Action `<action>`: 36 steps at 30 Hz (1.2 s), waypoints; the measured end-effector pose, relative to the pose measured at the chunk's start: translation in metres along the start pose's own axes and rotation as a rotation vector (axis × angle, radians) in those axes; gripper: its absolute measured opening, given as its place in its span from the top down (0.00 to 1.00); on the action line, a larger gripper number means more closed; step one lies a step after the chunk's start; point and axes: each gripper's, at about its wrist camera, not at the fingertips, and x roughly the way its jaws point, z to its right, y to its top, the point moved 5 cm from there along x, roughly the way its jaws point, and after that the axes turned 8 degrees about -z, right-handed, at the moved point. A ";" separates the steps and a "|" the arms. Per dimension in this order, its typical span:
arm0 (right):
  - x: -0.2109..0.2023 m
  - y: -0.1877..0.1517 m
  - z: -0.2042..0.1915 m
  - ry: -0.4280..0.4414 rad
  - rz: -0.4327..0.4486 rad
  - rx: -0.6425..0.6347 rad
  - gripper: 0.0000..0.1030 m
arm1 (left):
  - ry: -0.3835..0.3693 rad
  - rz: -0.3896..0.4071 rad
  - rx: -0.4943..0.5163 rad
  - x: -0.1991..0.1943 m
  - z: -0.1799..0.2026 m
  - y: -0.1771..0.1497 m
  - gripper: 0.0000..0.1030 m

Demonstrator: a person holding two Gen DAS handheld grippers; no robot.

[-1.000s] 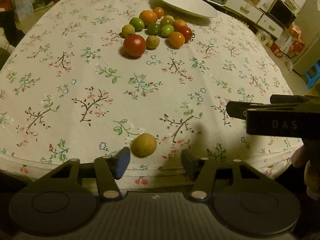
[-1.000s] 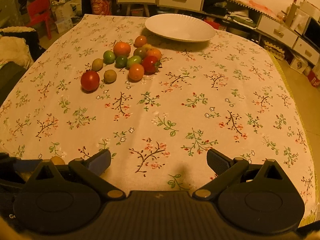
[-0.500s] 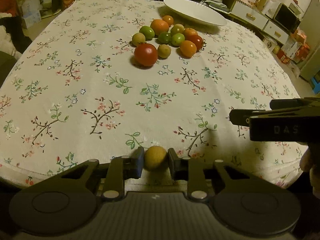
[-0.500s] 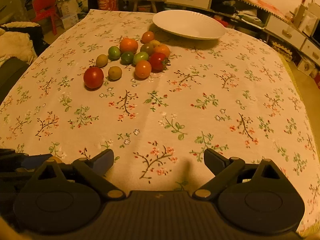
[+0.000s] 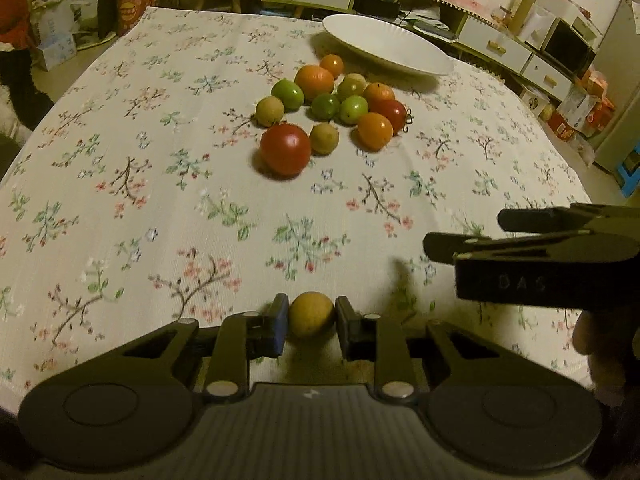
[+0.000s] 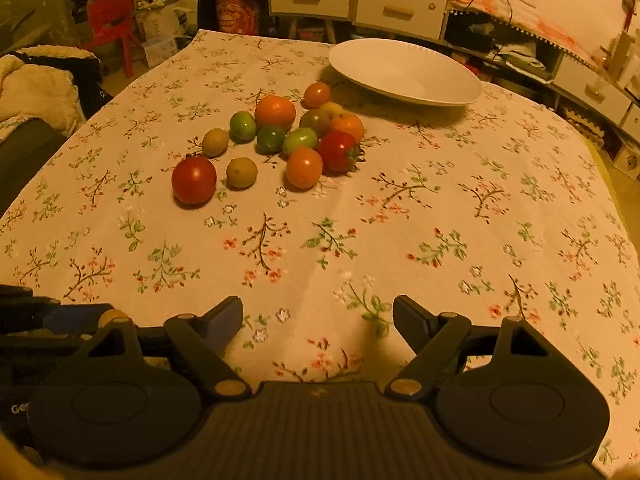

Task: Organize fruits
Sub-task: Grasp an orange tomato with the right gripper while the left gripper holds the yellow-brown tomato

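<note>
Left tool (image 5: 311, 322) clamps yellow fruit (image 5: 311, 319) near table edge; right tool (image 6: 318, 314) closing, nothing between.

This is a room in a home. A table with a flowery tablecloth (image 6: 440, 220) stands near white drawers (image 6: 400, 10), a little red chair (image 6: 112, 26) and a fluffy blanket (image 6: 36, 88). Boxes (image 5: 580, 108) crowd the floor.

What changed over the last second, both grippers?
The left gripper closed on the small yellow fruit near the table edge; a second ago its jaws stood open around it. The right gripper has just been closing partway, with nothing between its jaws. The fruit pile and white plate stayed put.
</note>
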 end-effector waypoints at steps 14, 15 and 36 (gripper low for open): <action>0.021 0.041 0.008 0.085 -0.011 0.027 0.46 | -0.022 0.036 0.024 0.002 0.008 0.039 0.78; 0.022 0.044 0.008 0.100 -0.010 0.033 0.48 | -0.024 0.037 0.026 0.002 0.009 0.042 0.78; 0.061 0.087 0.011 0.245 -0.027 0.121 0.65 | -0.039 0.012 0.009 0.016 0.010 0.065 0.78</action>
